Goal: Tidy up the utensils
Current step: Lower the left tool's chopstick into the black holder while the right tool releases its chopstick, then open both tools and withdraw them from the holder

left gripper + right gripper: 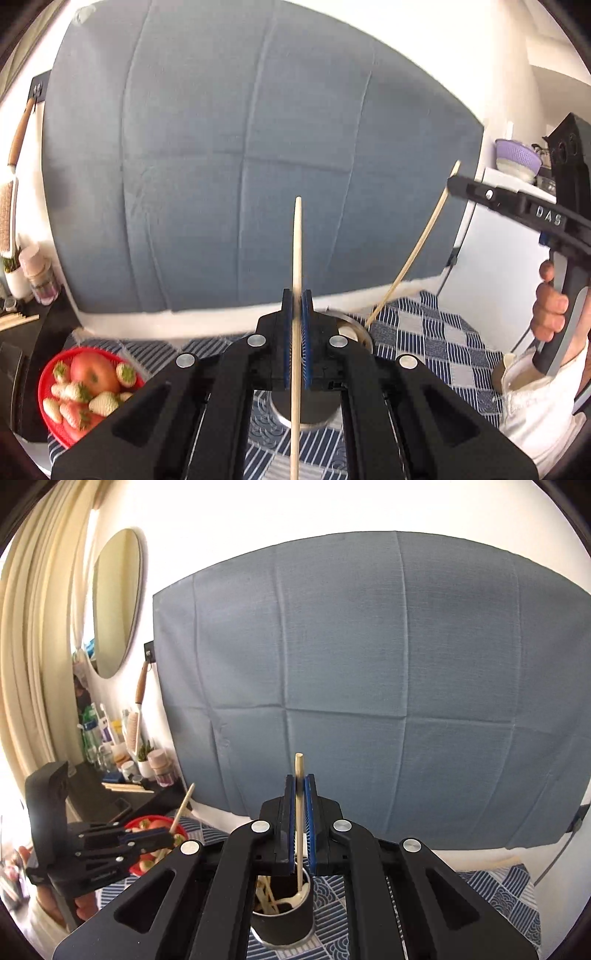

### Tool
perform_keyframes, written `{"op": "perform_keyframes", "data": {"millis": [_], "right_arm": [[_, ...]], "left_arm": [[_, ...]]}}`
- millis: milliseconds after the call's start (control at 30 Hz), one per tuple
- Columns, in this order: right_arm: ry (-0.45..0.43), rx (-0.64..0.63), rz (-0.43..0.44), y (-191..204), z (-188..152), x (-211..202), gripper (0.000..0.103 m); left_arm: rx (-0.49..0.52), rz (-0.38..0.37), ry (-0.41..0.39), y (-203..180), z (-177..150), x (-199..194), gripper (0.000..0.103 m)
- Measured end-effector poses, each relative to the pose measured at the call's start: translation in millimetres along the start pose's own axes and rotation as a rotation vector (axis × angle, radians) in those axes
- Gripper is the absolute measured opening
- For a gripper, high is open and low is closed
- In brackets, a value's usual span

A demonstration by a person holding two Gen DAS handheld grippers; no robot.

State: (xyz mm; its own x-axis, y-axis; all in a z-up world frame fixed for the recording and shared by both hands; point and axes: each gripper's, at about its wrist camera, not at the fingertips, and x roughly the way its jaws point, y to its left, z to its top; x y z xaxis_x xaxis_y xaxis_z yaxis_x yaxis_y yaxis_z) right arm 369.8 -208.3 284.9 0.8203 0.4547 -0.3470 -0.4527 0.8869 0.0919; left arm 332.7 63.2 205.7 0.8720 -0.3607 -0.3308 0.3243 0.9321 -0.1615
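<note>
Wooden stuff, big risk: right chopstick could tip the black holder cup on the checked worktop if it leans sideways.
Smaller risk: left chopstick slipping, thin stick.
Right gripper: pinching its stick, tip inside the cup.
Left gripper: clamped on its stick, held upright, near-left of the cup.

The left hand-held gripper points forward and slightly up, its blue-padded fingers pressed nearly together with only a thin gap between them. The right hand-held gripper is posed much the same, its blue pads drawn close. In the left wrist view the right hand wraps the grip from the side, fingers curled around the handle, a white sleeve at the wrist.
</note>
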Motion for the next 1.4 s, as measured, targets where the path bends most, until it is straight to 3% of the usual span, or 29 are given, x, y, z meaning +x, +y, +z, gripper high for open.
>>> {"op": "perform_keyframes", "data": {"millis": [100,233,500,667,800,867,900,933,967,1000,1067,1100,1267,1400], "right_arm": [[-0.002,0.006,0.009,1.4,0.4,5.7,0.005],[-0.003,0.003,0.012,4.0,0.7,11.1,0.005],[0.007,-0.009,0.002,4.7,1.6,20.6,0.005],[0.008,-0.011,0.013,3.0,0.9,23.1,0.005],[0.035,-0.008,0.009,1.2,-5.6,33.3,0.005],[0.046,0.006,0.027,-1.5,-9.1,37.4,0.007],[0.052,0.009,0.030,-2.6,-10.5,39.2,0.012],[0.051,0.009,0.012,-3.2,-11.5,39.7,0.029],[0.044,0.003,-0.016,-3.2,-12.3,38.9,0.042],[0.030,-0.004,-0.046,-3.7,-13.1,36.3,0.068],[-0.004,-0.014,-0.094,-5.7,-13.9,28.3,0.078],[-0.013,-0.015,-0.113,-7.1,-13.8,24.9,0.087],[-0.016,-0.021,-0.152,-11.3,-18.5,17.6,0.090],[0.008,-0.011,-0.154,-10.0,-25.1,19.7,0.091]], "left_arm": [[0.012,-0.042,-0.129,-12.9,11.9,1.5,0.005],[0.017,-0.071,-0.208,-22.9,18.3,18.6,0.005],[-0.054,-0.159,-0.232,-12.4,12.6,62.5,0.005],[-0.105,-0.179,-0.216,-6.9,8.5,84.1,0.005],[-0.091,-0.161,-0.197,-11.5,0.4,94.9,0.005],[-0.090,-0.144,-0.173,-13.7,-4.3,98.6,0.024],[-0.089,-0.124,-0.182,-13.9,-7.2,96.8,0.055],[-0.084,-0.098,-0.205,-11.4,-11.3,90.8,0.078],[-0.077,-0.073,-0.222,-10.1,-14.2,85.0,0.083],[-0.074,-0.065,-0.228,-7.4,-16.2,80.1,0.085],[-0.087,-0.050,-0.217,1.4,-19.0,72.4,0.097],[-0.091,-0.027,-0.217,5.4,-20.7,68.2,0.097],[-0.079,0.066,-0.174,21.7,-27.3,48.8,0.097],[-0.113,0.097,-0.160,37.4,-33.7,31.7,0.097]]}}
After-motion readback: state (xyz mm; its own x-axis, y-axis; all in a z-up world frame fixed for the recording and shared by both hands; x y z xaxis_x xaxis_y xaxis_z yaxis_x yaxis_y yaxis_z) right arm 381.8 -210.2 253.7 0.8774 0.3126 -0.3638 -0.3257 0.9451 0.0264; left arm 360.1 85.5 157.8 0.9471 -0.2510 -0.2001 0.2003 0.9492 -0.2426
